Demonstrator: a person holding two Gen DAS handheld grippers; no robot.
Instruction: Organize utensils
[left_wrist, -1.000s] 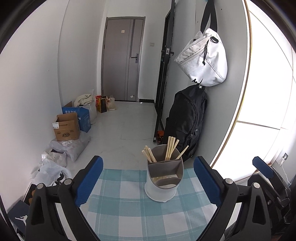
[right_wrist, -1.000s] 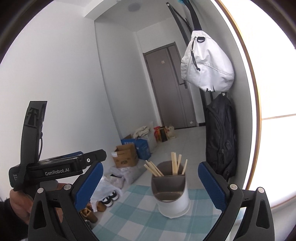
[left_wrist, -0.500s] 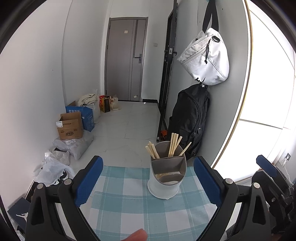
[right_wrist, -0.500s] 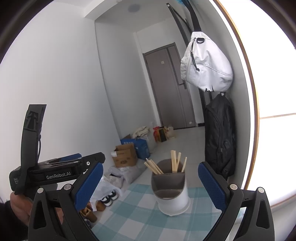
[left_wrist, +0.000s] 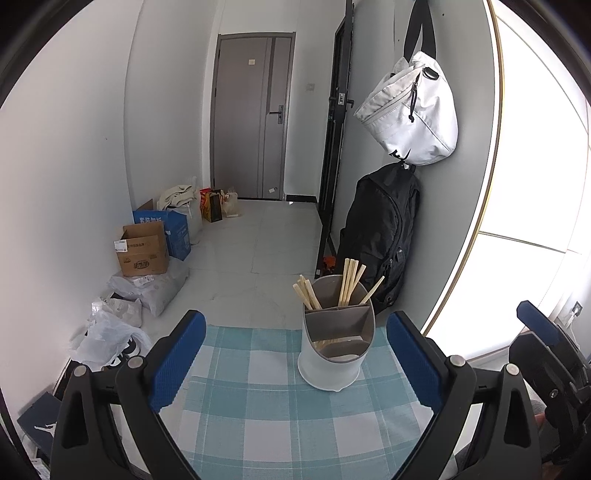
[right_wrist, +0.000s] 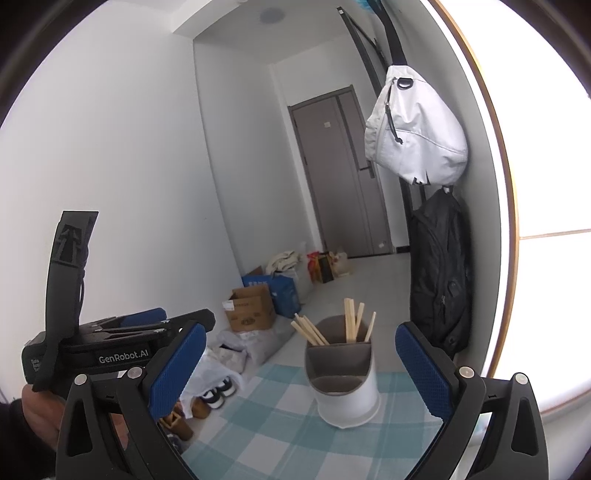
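Note:
A white and grey utensil holder (left_wrist: 336, 354) stands on the teal checked tablecloth (left_wrist: 258, 410). Several wooden chopsticks (left_wrist: 349, 282) stick up from its two rear compartments, and the front compartment looks hollow. My left gripper (left_wrist: 295, 321) is open and holds nothing, with the holder just inside its right finger. In the right wrist view the holder (right_wrist: 345, 387) and chopsticks (right_wrist: 352, 321) sit between the fingers of my open right gripper (right_wrist: 301, 332), a short way ahead. The left gripper (right_wrist: 122, 336) shows at the lower left, with a hand (right_wrist: 37, 410) on it.
A black backpack (left_wrist: 380, 236) leans on the right wall under a hanging white bag (left_wrist: 410, 110). Cardboard boxes (left_wrist: 142, 251), plastic bags (left_wrist: 107, 332) and shoes (right_wrist: 218, 391) line the floor on the left. The tablecloth's far edge lies just behind the holder.
The left view has drifted slightly, so the holder sits a little higher and smaller. A fingertip seen at its bottom edge half a second ago is gone. Both grippers stay open.

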